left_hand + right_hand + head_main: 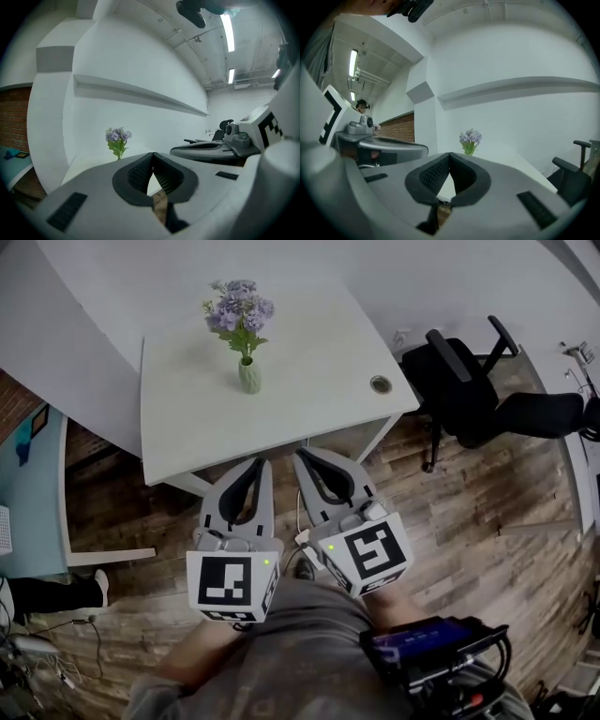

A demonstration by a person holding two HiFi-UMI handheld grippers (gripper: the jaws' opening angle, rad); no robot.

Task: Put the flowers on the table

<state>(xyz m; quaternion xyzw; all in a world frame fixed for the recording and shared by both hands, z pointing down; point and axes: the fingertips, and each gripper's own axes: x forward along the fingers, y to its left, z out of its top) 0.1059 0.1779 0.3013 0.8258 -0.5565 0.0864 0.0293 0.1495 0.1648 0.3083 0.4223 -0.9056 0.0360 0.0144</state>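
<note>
A bunch of purple flowers (239, 313) stands upright in a small pale green vase (248, 376) on the white table (319, 381), towards its far side. The same flowers (117, 139) show small and distant in the left gripper view, and the flowers (469, 141) likewise in the right gripper view. My left gripper (260, 463) is shut and empty, held side by side with my right gripper (302, 456), also shut and empty, both just short of the table's near edge, well away from the vase.
A black office chair (487, 395) stands right of the table on the wood floor. A round cable hole (381, 384) sits near the table's right corner. A teal-topped desk (28, 493) is at the left. White wall runs behind the table.
</note>
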